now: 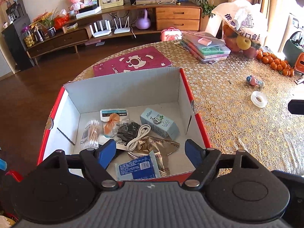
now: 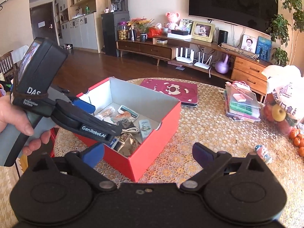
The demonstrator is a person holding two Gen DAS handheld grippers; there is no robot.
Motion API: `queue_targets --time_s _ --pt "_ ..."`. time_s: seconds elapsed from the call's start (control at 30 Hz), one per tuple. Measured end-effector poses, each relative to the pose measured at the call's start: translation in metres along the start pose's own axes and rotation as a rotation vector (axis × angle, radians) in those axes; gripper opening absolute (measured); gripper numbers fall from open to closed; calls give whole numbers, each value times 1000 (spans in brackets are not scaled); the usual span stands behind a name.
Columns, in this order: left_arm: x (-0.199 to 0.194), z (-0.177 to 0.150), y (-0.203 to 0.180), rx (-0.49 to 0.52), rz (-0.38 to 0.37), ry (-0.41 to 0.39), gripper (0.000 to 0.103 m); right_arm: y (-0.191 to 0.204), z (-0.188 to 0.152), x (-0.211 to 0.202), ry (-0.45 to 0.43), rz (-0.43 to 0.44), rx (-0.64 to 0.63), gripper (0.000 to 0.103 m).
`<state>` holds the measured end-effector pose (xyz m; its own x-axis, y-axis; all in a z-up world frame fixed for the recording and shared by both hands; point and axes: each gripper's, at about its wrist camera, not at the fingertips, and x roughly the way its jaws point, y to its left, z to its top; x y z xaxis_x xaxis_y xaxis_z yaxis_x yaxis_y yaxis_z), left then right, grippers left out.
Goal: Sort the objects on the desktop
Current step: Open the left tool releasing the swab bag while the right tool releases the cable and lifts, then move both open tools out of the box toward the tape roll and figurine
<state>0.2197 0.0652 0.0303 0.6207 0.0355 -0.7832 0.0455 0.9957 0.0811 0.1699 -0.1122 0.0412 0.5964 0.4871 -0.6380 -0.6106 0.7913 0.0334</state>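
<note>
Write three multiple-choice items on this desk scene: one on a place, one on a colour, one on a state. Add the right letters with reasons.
1. Where does the white cable lie?
A. On the tablecloth
B. Inside the red box
C. On the pink mat

2. What colour are the pads of the left tool?
A. Blue
B. Green
C. Yellow

3. How does the right tool stand?
A. Shut on the tape roll
B. Shut on the cable
C. Open, holding nothing

Answers: 1 B, the cable rests among packets on the box floor. 2 A, both pads show blue. 3 C, its fingers are spread with only tablecloth and the box corner between them.
</note>
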Motion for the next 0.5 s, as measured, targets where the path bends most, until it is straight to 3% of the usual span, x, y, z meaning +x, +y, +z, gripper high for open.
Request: queue_targets --time_s 0.5 --pt "-19 3 -61 70 -97 -47 81 -58 -23 -31 -31 -93 61 100"
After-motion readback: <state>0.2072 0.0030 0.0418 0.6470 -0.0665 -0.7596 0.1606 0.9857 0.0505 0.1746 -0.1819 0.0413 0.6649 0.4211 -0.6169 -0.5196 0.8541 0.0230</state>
